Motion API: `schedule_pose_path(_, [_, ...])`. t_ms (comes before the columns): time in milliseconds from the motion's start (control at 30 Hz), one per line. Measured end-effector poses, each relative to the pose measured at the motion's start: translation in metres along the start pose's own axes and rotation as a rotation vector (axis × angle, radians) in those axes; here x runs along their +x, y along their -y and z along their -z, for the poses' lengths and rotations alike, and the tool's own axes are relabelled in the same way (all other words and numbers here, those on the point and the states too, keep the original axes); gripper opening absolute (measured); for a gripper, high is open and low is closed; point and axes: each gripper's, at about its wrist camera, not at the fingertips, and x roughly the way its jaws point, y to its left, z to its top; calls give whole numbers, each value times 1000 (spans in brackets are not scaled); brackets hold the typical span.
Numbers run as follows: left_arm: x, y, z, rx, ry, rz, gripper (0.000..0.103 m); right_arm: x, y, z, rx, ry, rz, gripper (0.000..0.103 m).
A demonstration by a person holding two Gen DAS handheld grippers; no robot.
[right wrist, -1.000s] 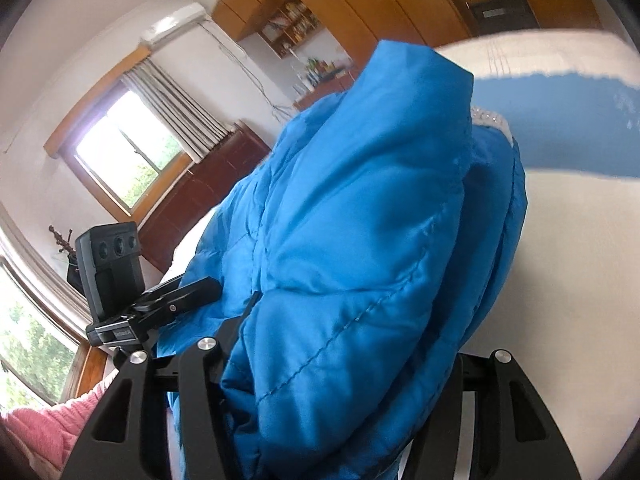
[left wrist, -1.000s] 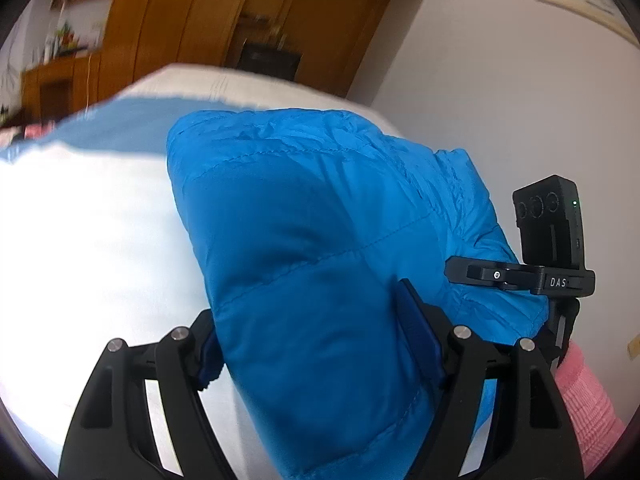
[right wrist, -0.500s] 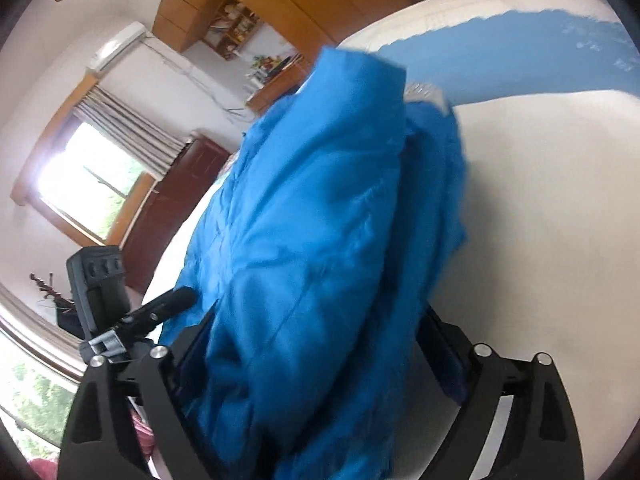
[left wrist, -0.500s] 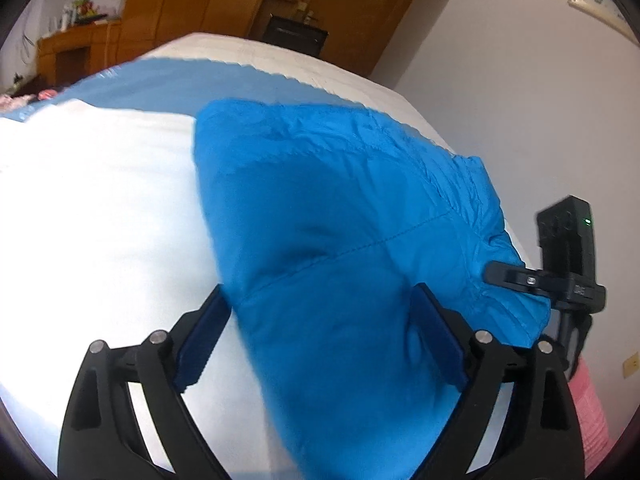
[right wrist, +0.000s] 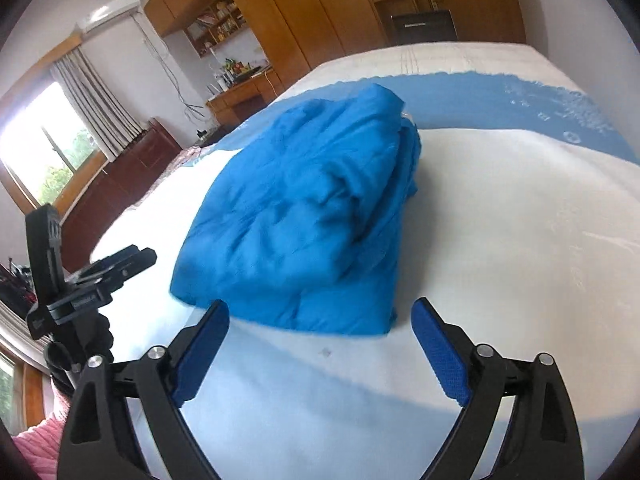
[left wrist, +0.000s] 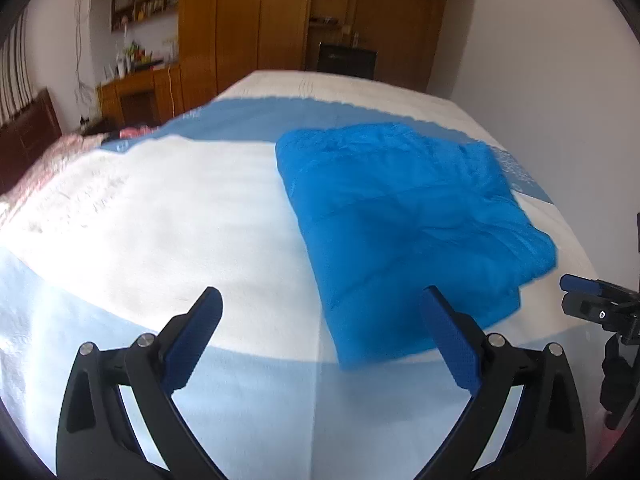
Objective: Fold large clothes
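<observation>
A bright blue quilted jacket (left wrist: 404, 216) lies folded into a thick bundle on the bed; it also shows in the right wrist view (right wrist: 304, 224). My left gripper (left wrist: 320, 312) is open and empty, held just short of the jacket's near edge, its right finger in front of the jacket's near corner. My right gripper (right wrist: 320, 324) is open and empty, just short of the jacket's near edge. The left gripper's body (right wrist: 80, 280) shows at the left of the right wrist view. The right gripper's tip (left wrist: 592, 300) shows at the right of the left wrist view.
The bed (left wrist: 160, 208) has a white cover with blue bands. A pink patterned blanket (left wrist: 48, 160) lies at its left side. Wooden wardrobes (left wrist: 256, 20) and a desk (left wrist: 136, 88) stand behind the bed. A white wall (left wrist: 540, 60) runs along the right. A window (right wrist: 36, 148) is at left.
Both grippers opened, let go of the jacket and drew back from it. The jacket now rests folded on the bed.
</observation>
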Motion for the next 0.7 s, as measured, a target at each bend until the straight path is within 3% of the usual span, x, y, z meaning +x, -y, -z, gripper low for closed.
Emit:
schedule_pose_path(200, [-31,16,22,57,18,-22,98,-20,-25,23,-45,31,119,99])
schedule_pose_path(700, [-84,19,42,49,83,-40,100,-57,-48,58,-42,80,190,99])
